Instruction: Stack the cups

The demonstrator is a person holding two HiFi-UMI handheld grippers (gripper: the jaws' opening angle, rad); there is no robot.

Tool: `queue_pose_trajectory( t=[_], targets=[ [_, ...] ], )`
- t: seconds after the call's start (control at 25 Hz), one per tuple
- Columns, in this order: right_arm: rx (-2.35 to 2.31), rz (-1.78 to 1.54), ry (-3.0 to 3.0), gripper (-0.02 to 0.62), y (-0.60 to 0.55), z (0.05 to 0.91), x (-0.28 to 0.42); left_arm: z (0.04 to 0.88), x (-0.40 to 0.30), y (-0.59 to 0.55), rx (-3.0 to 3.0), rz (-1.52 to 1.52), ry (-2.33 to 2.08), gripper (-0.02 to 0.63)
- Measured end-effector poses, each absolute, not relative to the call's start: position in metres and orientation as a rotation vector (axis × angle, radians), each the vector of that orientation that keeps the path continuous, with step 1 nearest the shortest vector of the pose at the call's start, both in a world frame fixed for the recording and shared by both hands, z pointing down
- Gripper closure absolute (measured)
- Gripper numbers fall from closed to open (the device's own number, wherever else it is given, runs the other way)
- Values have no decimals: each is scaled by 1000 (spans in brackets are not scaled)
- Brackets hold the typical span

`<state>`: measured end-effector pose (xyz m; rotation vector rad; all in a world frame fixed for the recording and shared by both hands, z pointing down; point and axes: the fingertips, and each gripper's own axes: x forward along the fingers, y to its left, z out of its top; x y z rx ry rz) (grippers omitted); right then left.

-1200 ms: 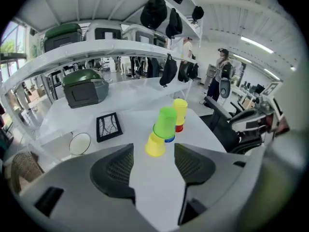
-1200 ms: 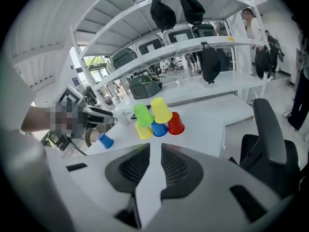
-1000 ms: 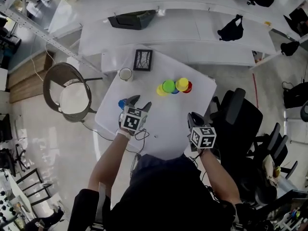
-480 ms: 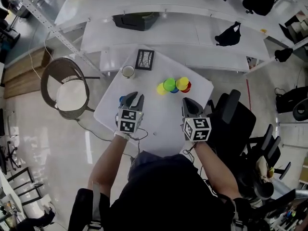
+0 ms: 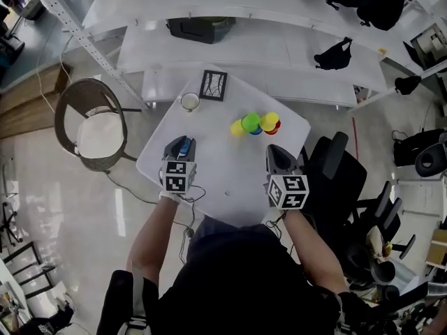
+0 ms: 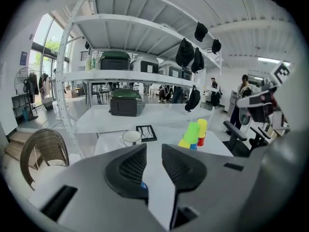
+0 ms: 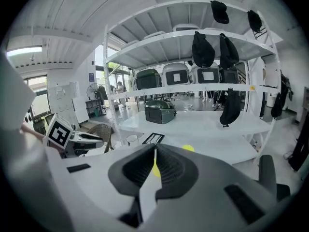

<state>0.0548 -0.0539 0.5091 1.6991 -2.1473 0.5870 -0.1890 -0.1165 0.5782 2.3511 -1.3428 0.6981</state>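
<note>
Blue cup [image 5: 184,146] is pinched in the clenched jaws of the left gripper [image 5: 179,144], over the left part of the white table [image 5: 230,169]. Yellow, green and red cups [image 5: 255,123] cluster further back, well apart. Right gripper [image 5: 274,151] hovers near the right edge, its jaws pressed together on nothing. Both grippers point forward and down.

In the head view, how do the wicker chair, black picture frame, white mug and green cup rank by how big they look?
1. wicker chair
2. black picture frame
3. white mug and green cup: these two look about alike, so I won't rank one above the other.
</note>
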Motion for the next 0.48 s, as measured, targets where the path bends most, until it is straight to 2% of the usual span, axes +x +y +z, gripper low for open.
queue_pose_trajectory(
  t=[0.16, 0.36, 0.48],
  targets=[
    [1725, 622, -2107, 584, -46, 519, 52, 603, -222, -117, 2293, 743, -1384, 503],
    [1762, 672, -2048, 584, -28, 531, 50, 650, -244, -107, 2205, 835, -1297, 395],
    [1788, 697, -2015, 584, -18, 535, 50, 675, -246, -107, 2196, 932, -1225, 369]
  ],
)
